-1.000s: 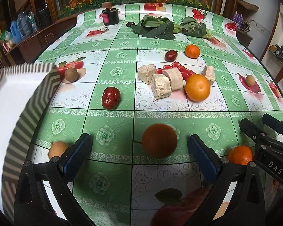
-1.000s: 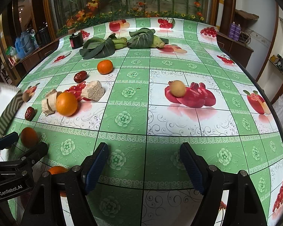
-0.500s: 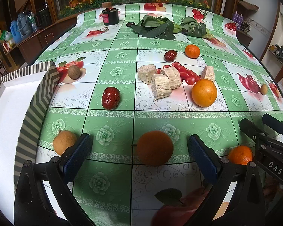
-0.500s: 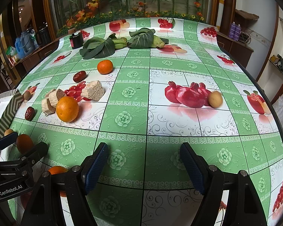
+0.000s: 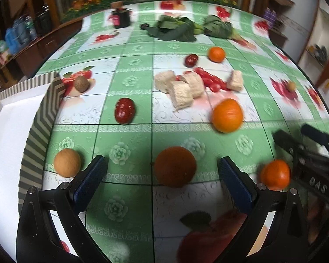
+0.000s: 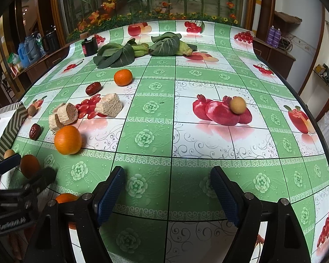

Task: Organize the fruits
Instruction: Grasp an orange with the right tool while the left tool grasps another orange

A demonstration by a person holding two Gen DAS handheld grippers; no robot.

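Observation:
My left gripper (image 5: 162, 175) is open, low over the table, with a dark orange (image 5: 175, 166) lying between its fingers, not gripped. A tan round fruit (image 5: 67, 162) lies just left of it, a small orange (image 5: 275, 174) to its right, a big orange (image 5: 227, 115) and a red date (image 5: 125, 110) farther off. A striped white box (image 5: 41, 118) stands at the left. My right gripper (image 6: 167, 195) is open and empty over bare tablecloth. A small tan fruit (image 6: 237, 105) lies on the printed pomegranates ahead of it.
Pale cut chunks (image 5: 182, 89) and cherry tomatoes (image 5: 210, 80) lie mid-table, with another orange (image 5: 216, 54), a date (image 5: 191, 59) and a brown fruit (image 5: 81, 83). Leafy greens (image 6: 120, 53) and a black jar (image 6: 89, 46) stand at the back. The table edge curves off at the right.
The left gripper has shifted left, so the box and the tan fruit come further into view. The small tan fruit rolled right, then back onto the pomegranate print. The right gripper barely moved.

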